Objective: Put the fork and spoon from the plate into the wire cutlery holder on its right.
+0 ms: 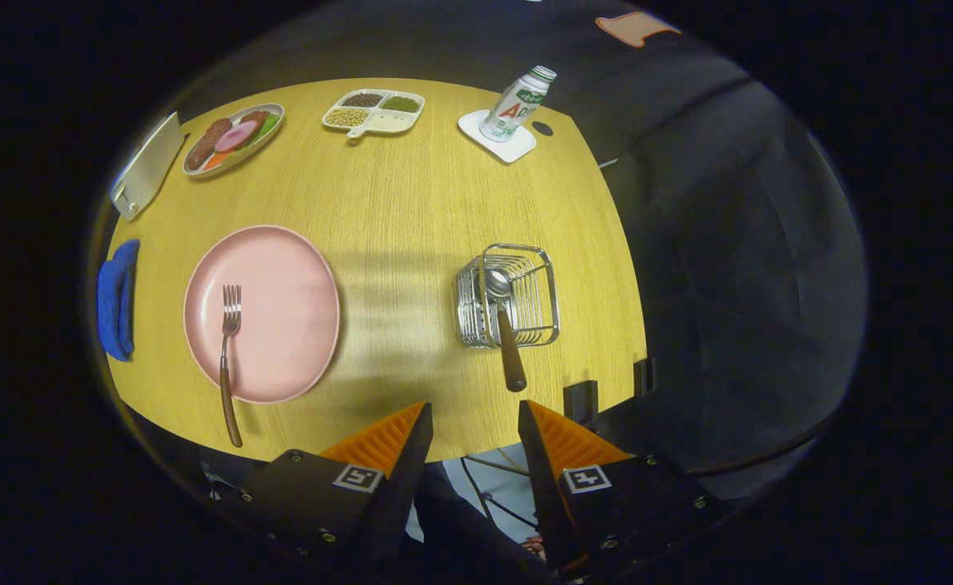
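1. My gripper point(474, 422) hangs above the near edge of the wooden table point(411, 203), its fingers spread apart with nothing between them.
2. The wire cutlery holder point(510, 296) stands just beyond my fingers, at about 12 o'clock, slightly toward 1.
3. The spoon point(504, 325) is already in the holder: its bowl sits down inside the wires and its brown handle sticks out over the rim, pointing back at me.
4. The pink plate point(281, 313) lies well to the left of the holder, at about 10 o'clock from my fingers.
5. The fork point(227, 357) rests on the plate, tines toward 12 o'clock, its brown handle hanging past the plate's near rim.
6. A blue cloth point(117, 299) lies just left of the plate at the table's edge.
7. On the far side, from 10 to 1 o'clock: a white board point(147, 166), an oval dish of food point(232, 138), a divided tray of beans point(373, 111), and a bottle point(518, 103) standing on a white coaster point(499, 140).
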`<state>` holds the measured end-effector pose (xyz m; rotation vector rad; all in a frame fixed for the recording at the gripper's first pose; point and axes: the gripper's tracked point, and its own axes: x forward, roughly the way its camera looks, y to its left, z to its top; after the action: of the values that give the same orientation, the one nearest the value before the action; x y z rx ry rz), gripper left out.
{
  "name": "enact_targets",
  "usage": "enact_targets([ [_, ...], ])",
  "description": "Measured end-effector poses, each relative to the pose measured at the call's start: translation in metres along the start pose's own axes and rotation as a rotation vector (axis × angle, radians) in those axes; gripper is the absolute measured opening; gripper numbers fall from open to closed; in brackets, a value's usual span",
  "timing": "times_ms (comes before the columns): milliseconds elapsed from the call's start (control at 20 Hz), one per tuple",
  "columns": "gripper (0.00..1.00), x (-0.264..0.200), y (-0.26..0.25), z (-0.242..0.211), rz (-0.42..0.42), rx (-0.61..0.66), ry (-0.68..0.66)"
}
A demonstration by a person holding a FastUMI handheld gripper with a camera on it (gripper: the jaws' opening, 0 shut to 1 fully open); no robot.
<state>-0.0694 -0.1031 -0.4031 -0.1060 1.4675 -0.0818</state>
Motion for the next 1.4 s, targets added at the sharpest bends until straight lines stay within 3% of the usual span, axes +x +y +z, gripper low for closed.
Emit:
enact_targets([
  [400,0.66,-0.03,0.082,-0.021,0.043,-0.099,-0.08],
  [700,0.66,-0.035,0.153,-0.043,0.109,-0.192,-0.053],
  [1200,0.66,0.004,0.212,-0.066,0.16,-0.138,0.096],
  [1400,0.64,0.021,0.221,-0.063,0.169,-0.149,0.089],
])
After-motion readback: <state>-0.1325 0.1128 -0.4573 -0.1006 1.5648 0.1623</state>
